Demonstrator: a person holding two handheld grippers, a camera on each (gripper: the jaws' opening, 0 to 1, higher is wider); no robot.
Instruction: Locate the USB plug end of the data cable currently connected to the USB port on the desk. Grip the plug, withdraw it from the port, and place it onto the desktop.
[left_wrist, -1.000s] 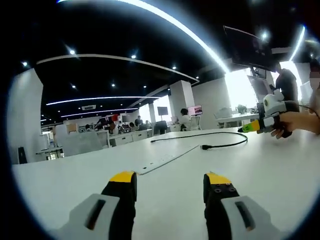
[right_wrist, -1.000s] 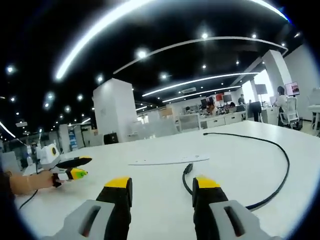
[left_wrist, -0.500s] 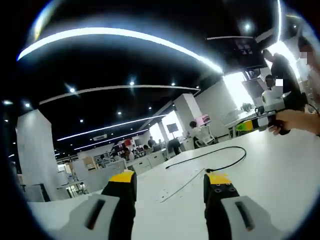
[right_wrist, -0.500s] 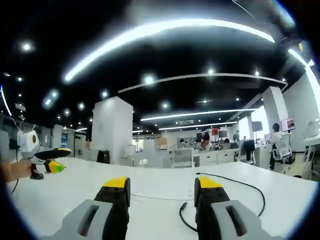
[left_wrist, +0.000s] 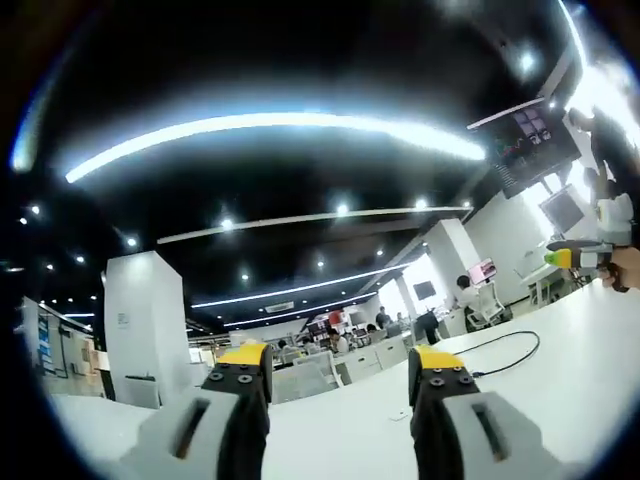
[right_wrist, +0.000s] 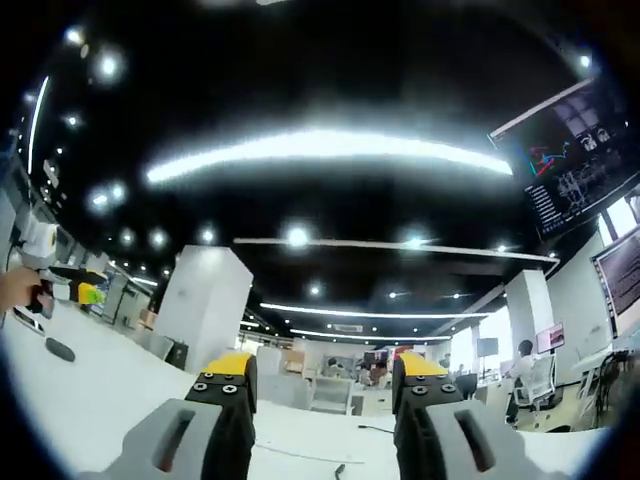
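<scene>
My left gripper (left_wrist: 340, 372) has matt grey plastic jaws capped with yellow plastic tips, each tip set with small dark screw heads. My right gripper (right_wrist: 320, 378) has the same finish: grey matt bodies, yellow caps. The desk (left_wrist: 560, 370) is a smooth white surface with a faint sheen. The cable (left_wrist: 505, 352) lying on it looks like thin black matt plastic or rubber. The ceiling (right_wrist: 330, 90) is dark and matt, broken by glossy bright light strips (right_wrist: 320, 150).

The data cable (left_wrist: 505, 350) lies on the desk (left_wrist: 560, 370), far right.
</scene>
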